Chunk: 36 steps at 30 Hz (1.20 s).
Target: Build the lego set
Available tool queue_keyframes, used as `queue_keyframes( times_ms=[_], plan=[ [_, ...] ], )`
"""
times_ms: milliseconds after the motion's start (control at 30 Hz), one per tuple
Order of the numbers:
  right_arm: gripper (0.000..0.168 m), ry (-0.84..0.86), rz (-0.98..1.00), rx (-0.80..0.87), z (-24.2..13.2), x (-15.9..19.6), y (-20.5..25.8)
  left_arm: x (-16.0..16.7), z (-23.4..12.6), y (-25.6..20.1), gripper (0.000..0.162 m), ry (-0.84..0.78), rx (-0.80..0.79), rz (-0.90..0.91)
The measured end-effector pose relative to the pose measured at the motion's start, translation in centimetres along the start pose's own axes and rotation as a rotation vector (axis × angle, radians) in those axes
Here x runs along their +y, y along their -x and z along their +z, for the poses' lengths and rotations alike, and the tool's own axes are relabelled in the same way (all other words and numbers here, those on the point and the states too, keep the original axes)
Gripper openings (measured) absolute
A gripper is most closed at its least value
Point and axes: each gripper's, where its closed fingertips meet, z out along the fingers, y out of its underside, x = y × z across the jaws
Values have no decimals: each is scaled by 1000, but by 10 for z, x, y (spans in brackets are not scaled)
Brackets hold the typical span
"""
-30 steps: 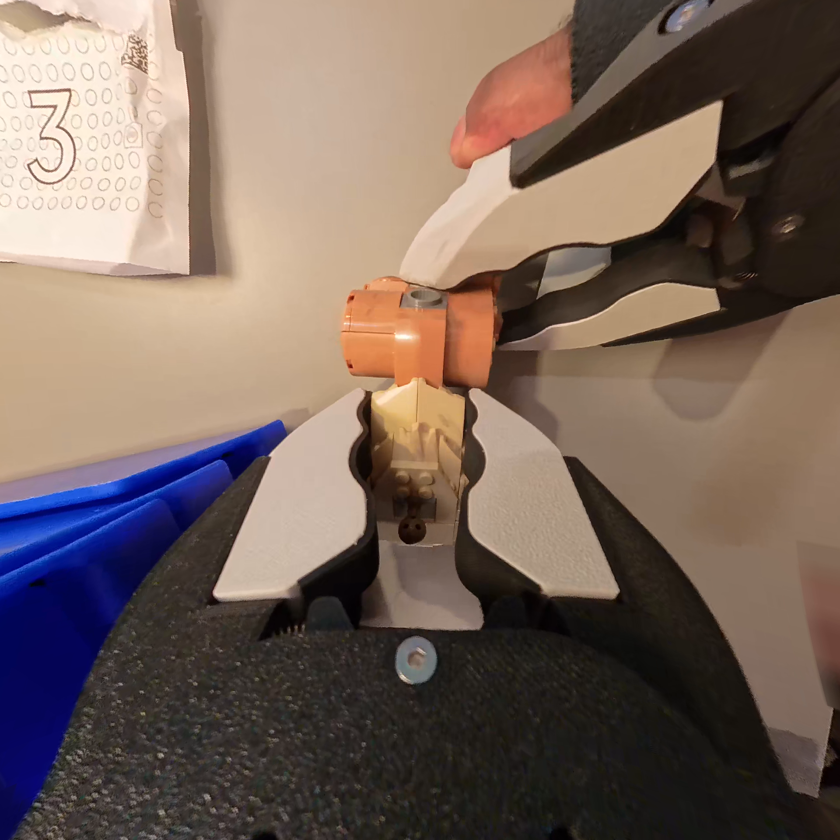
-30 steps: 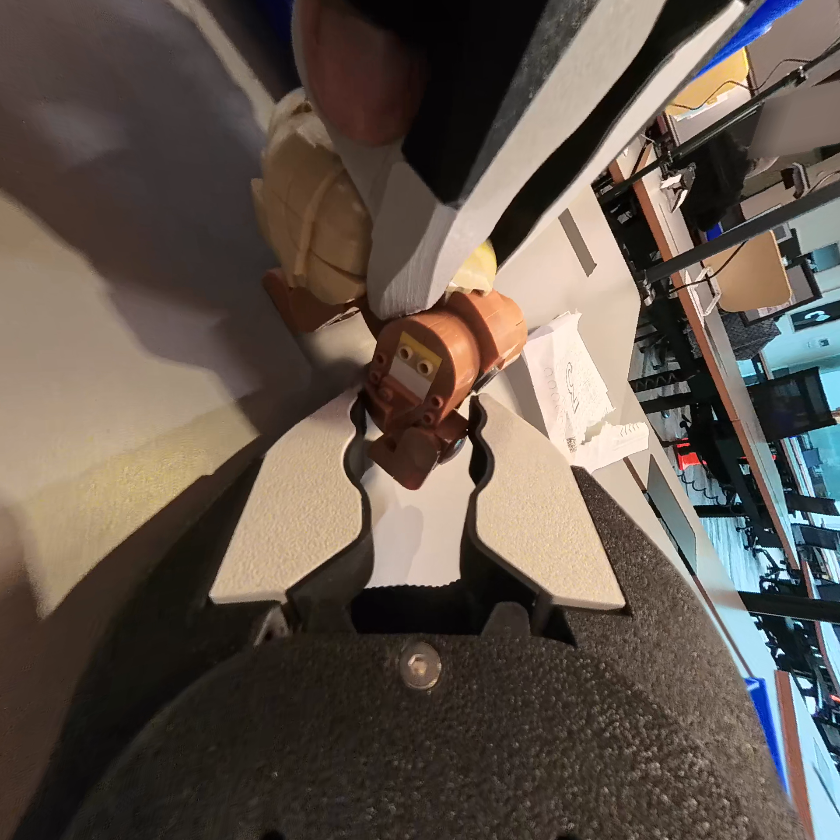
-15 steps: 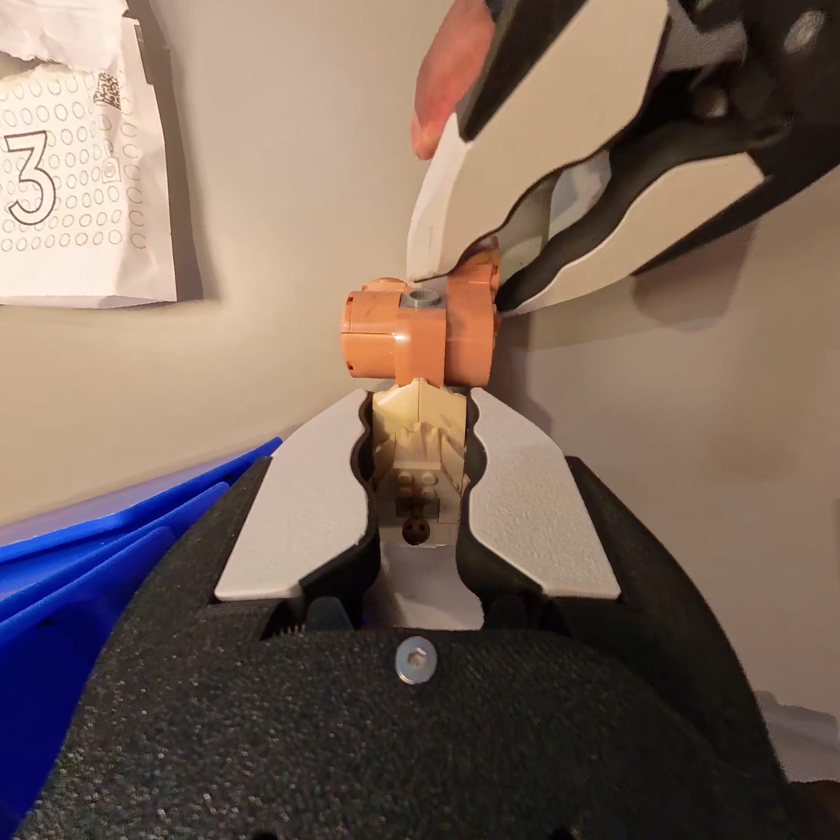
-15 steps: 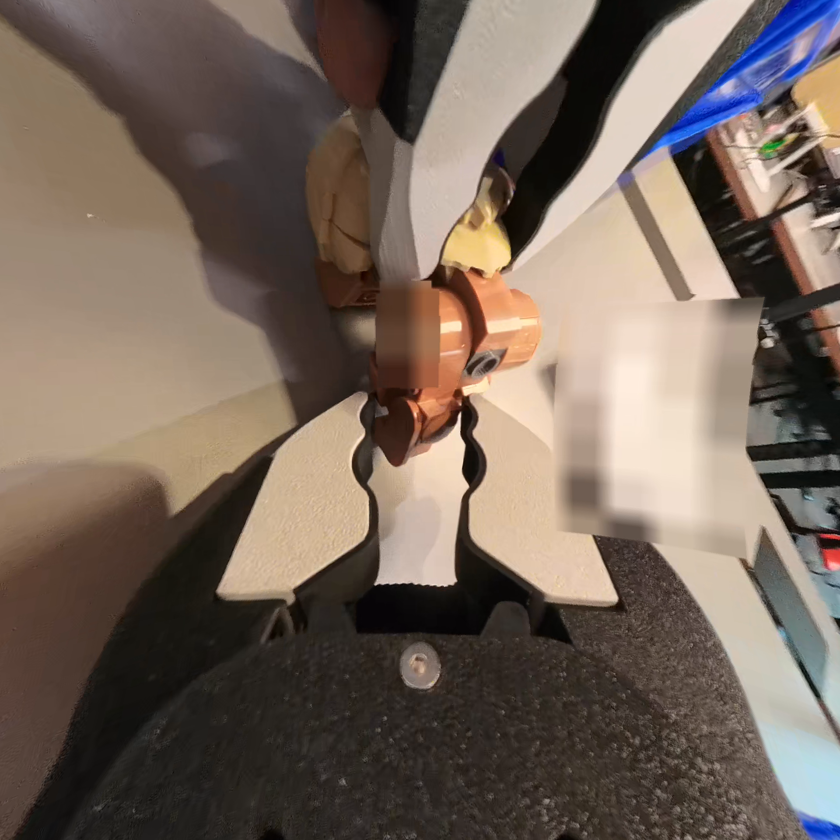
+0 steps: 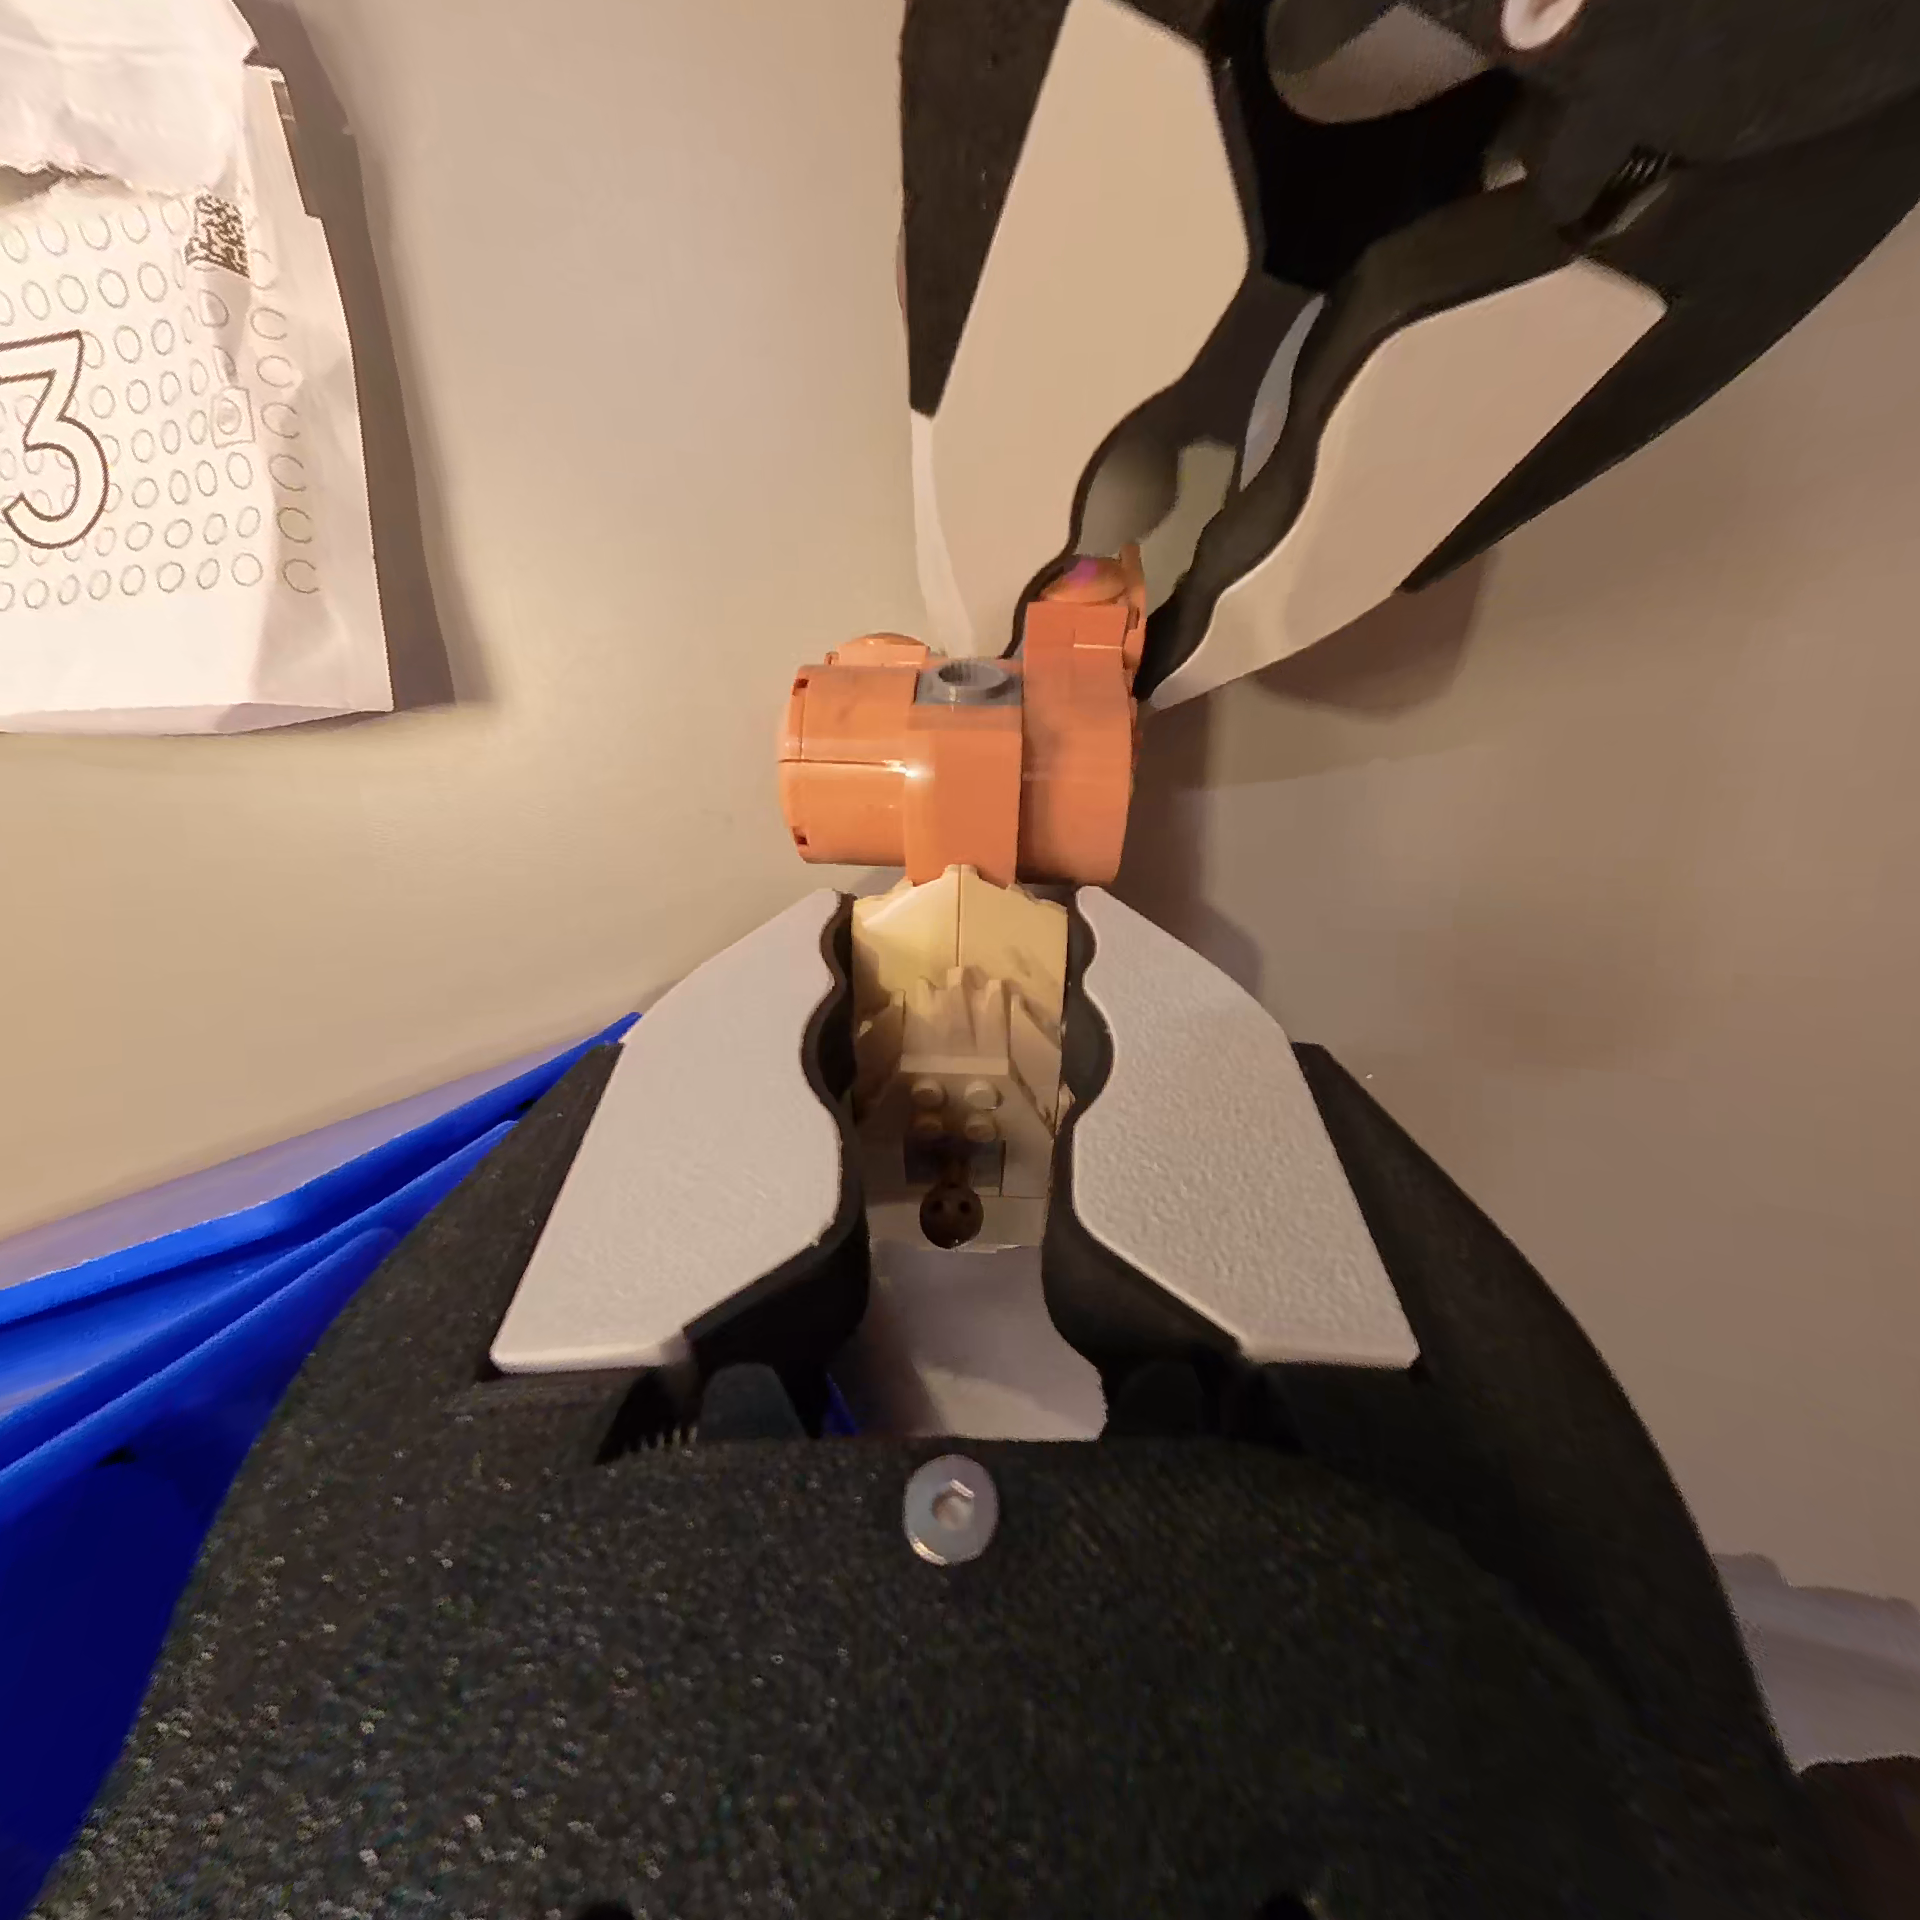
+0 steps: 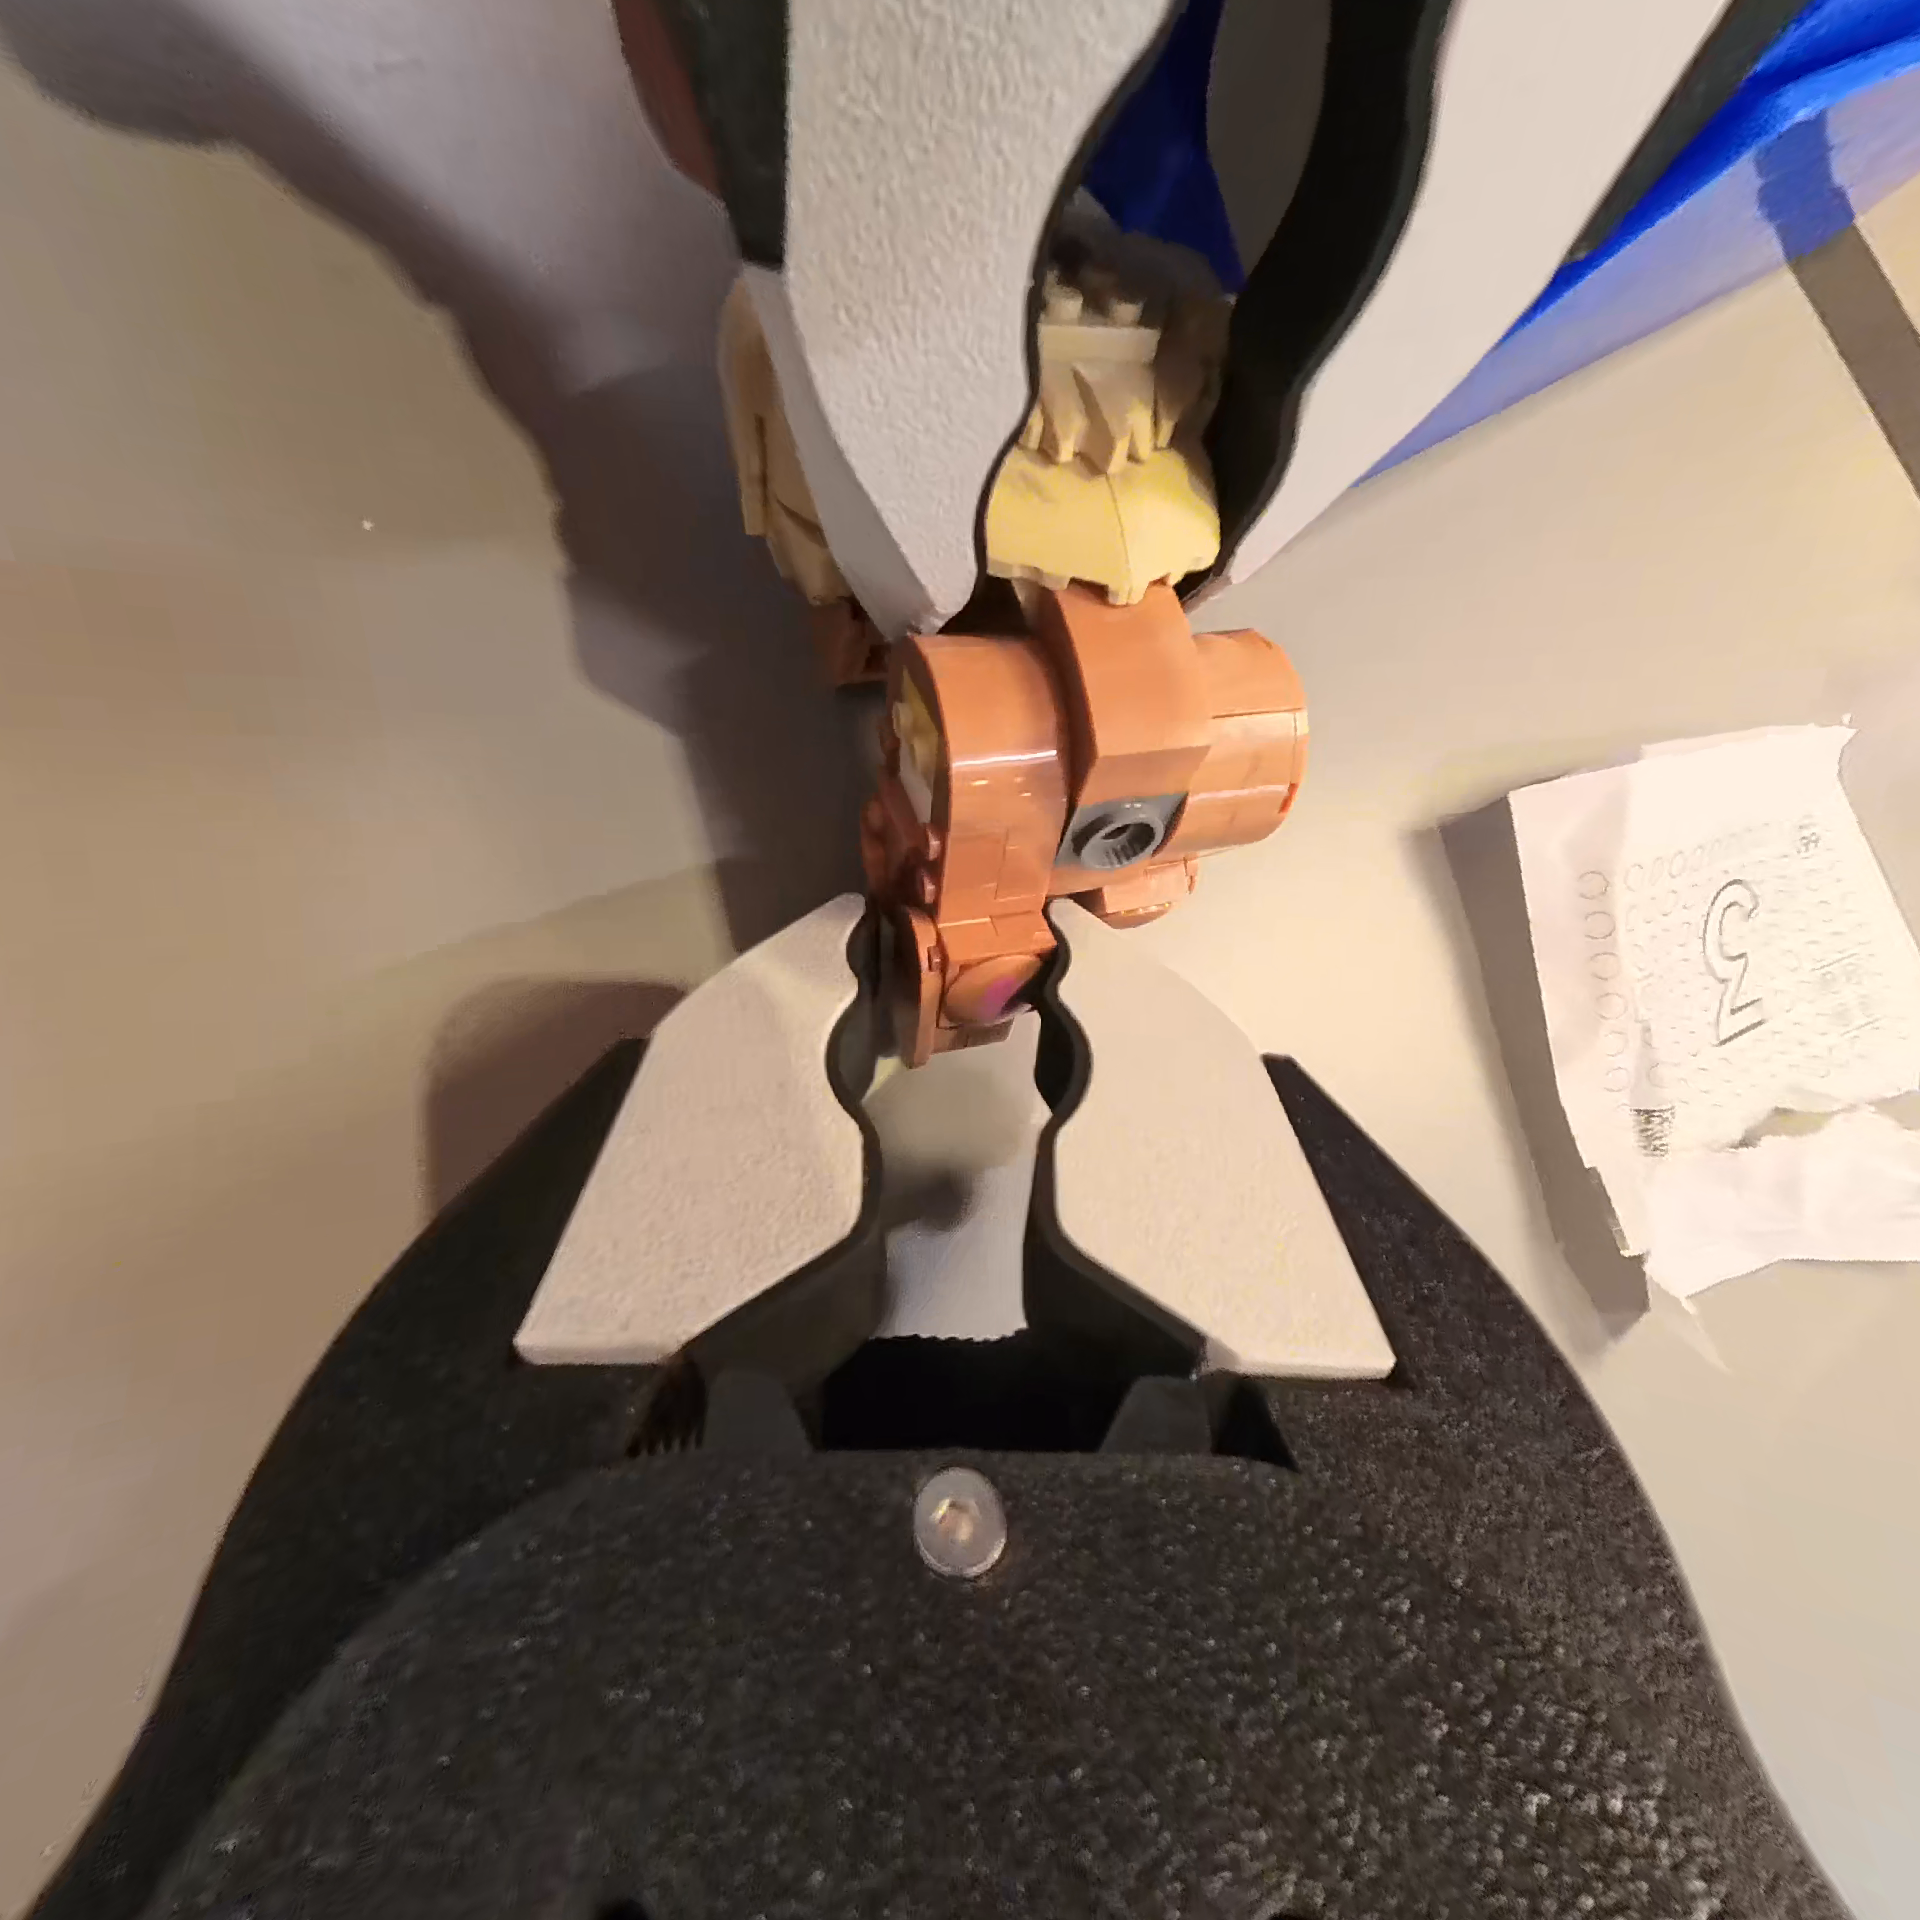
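Tongs pinch one lego model (image 5: 961, 769): left tongs (image 5: 958, 914) its tan base, right tongs (image 6: 956, 940) its top edge.

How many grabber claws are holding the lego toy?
2. The left gripper squeezes the tan part of the lego model. The right gripper pinches a small brown piece at the orange end.

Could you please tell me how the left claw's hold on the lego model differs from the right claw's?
The left claw clamps the model's tan section deep between its fingers; the right claw pinches only a small orange-brown end piece at its fingertips. In the left wrist view, the left claw comes from below, the right from above. Both are shut on one lego model.
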Motion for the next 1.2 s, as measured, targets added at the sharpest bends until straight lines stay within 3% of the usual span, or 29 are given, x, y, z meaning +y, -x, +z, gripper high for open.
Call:
queue_keyframes(
  times_ms=[667, 933, 1200],
  plan=[
    [26, 14, -411, 209, -5, 2, -6, -1, 1, -5, 37, 14, 41, 15],
    [23, -18, -491, 270, -11, 0, -7, 0, 1, -5, 37, 17, 42, 10],
    [22, -82, -361, 270, -17, 0, -5, -1, 1, -3, 37, 11, 34, -14]
  ],
)
